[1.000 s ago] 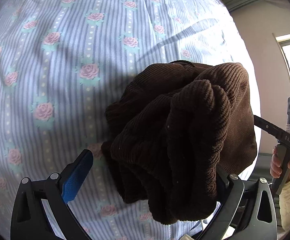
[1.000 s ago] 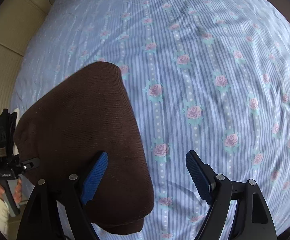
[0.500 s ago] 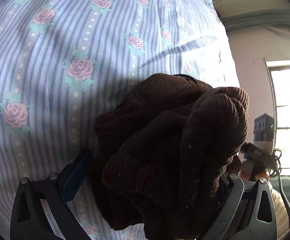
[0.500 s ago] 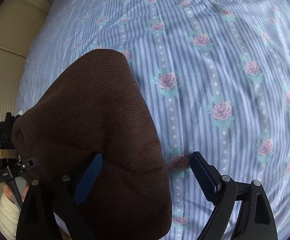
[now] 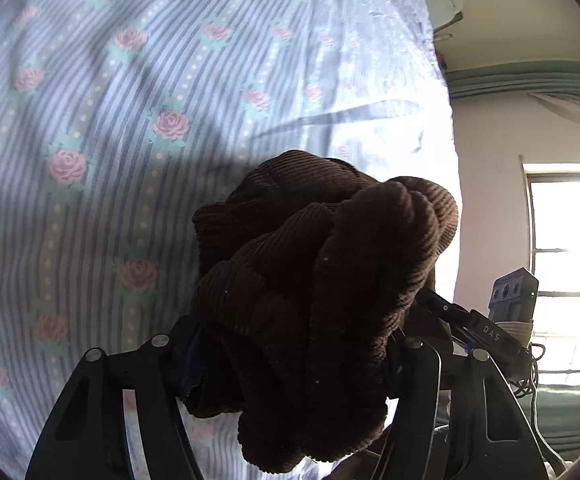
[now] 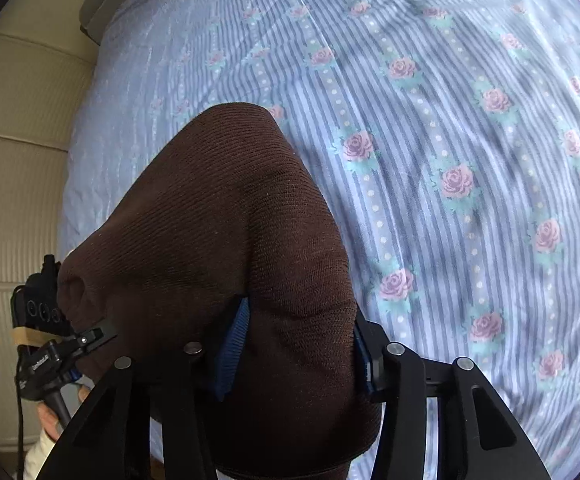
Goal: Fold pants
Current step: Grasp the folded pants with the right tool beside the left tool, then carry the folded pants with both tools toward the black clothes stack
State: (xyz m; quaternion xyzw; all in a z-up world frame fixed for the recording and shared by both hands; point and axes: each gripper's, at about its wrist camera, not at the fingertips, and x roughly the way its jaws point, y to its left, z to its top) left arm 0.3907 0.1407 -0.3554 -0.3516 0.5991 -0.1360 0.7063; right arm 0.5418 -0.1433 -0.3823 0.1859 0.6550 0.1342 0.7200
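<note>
The brown corduroy pants are bunched in a thick wad between the fingers of my left gripper, which is shut on them. In the right wrist view the same pants form a smooth brown hump, and my right gripper is shut on the fabric, its blue pads pressed into it. The right gripper shows in the left wrist view at the right, the left gripper in the right wrist view at the left. The pants are held above the bed.
A bed with a blue striped rose-print sheet fills both views. A beige padded headboard stands at the left of the right wrist view. A bright window and wall lie right of the bed.
Both grippers have closed on the pants; one second ago their jaws stood open with the fabric draped over them. Both views have moved closer to the sheet.
</note>
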